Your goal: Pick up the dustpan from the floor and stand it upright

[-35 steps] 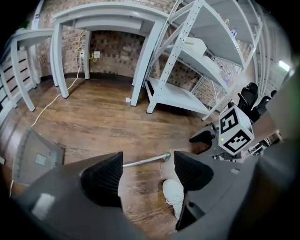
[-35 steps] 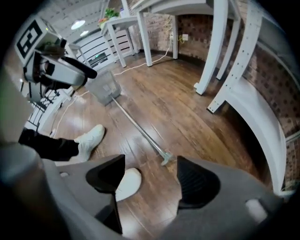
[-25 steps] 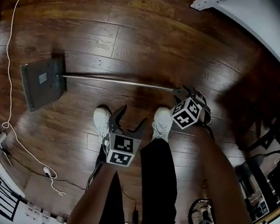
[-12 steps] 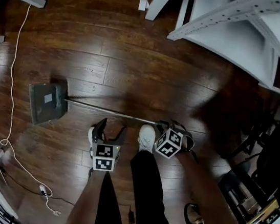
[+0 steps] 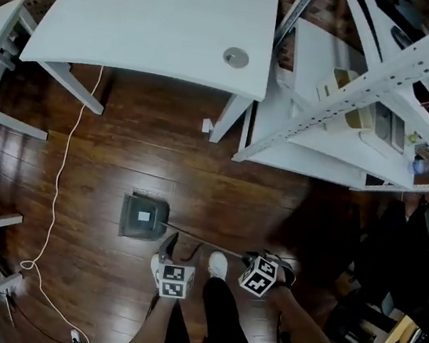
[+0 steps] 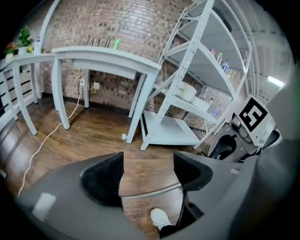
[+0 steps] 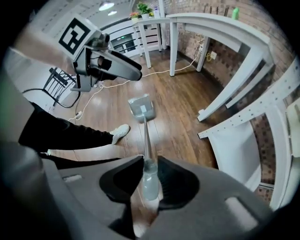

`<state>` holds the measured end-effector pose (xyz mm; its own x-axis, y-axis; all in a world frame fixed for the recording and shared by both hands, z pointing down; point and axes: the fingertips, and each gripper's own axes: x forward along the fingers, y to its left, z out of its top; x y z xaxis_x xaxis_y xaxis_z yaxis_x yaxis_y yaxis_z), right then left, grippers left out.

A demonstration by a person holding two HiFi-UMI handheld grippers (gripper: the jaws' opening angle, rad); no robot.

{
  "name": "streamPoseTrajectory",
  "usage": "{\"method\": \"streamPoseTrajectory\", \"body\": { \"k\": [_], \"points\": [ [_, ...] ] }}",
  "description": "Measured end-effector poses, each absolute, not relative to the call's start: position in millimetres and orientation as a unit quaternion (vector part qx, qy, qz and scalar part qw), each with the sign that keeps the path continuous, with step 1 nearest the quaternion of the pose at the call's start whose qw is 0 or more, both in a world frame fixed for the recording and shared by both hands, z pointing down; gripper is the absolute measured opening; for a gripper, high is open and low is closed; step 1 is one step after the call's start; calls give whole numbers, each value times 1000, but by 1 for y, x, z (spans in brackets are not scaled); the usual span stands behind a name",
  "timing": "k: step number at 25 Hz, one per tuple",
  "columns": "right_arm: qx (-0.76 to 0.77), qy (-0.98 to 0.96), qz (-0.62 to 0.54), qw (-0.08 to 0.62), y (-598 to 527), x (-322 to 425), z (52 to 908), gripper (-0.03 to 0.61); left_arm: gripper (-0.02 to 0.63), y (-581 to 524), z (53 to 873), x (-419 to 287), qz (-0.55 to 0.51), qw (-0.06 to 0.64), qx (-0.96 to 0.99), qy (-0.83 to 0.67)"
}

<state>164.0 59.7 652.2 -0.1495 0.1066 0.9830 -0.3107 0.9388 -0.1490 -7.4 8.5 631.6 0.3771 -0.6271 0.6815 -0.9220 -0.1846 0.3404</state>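
The grey dustpan [image 5: 143,218] has a long metal handle [image 5: 204,242] that rises steeply from the pan to my right gripper [image 5: 252,258]. In the right gripper view that gripper [image 7: 150,164] is shut on the handle's pale end grip [image 7: 149,180]. The pan [image 7: 142,108] hangs far below, close to the wooden floor; whether it touches the floor I cannot tell. My left gripper [image 5: 181,243] sits beside the handle's middle. Its jaws [image 6: 148,164] stand apart and are closing a little, while the handle [image 6: 150,193] crosses the gap below them, untouched.
A white table [image 5: 164,21] stands ahead, and white metal shelving [image 5: 352,91] holding boxes and bottles stands at the right. A white cable [image 5: 55,208] trails over the floor at the left. The person's white shoe [image 5: 218,264] is beside the handle.
Both grippers have risen a long way. The right jaws closed on the handle's end and lifted it, so the dustpan swung from lying flat to hanging pan-down.
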Motion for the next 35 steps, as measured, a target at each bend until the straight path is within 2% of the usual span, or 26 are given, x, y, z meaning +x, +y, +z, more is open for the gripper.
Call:
{"method": "streamPoseTrajectory", "body": {
  "k": [6, 11, 16, 19, 21, 23, 30, 31, 32, 33, 35],
  "points": [
    [82, -751, 129, 642, 53, 93, 560, 81, 351, 14, 539, -63, 162, 350, 740, -551],
    [110, -753, 108, 640, 46, 26, 544, 84, 351, 36, 483, -136, 141, 330, 723, -590],
    [194, -740, 49, 643, 11, 15, 545, 85, 348, 71, 452, -208, 117, 326, 700, -625],
    [246, -750, 32, 614, 5, 21, 524, 181, 348, 88, 436, -228, 91, 321, 699, -633],
    [283, -762, 40, 581, 10, 19, 495, 242, 348, 92, 424, -233, 72, 314, 701, -636],
    [323, -784, 59, 528, 23, 13, 462, 262, 350, 97, 413, -231, 59, 308, 705, -636],
    [422, -847, 121, 299, 89, 14, 341, 273, 350, 125, 327, -178, 43, 224, 752, -618],
    [416, -858, 115, 278, 99, 16, 325, 313, 350, 132, 310, -165, 44, 204, 761, -615],
    [406, -869, 104, 262, 112, 18, 309, 393, 350, 140, 292, -151, 42, 182, 769, -612],
    [397, -878, 91, 250, 125, 23, 294, 420, 350, 149, 275, -137, 39, 160, 775, -610],
    [396, -890, 72, 212, 153, 41, 262, 423, 352, 171, 242, -106, 26, 127, 781, -611]
  ]
}}
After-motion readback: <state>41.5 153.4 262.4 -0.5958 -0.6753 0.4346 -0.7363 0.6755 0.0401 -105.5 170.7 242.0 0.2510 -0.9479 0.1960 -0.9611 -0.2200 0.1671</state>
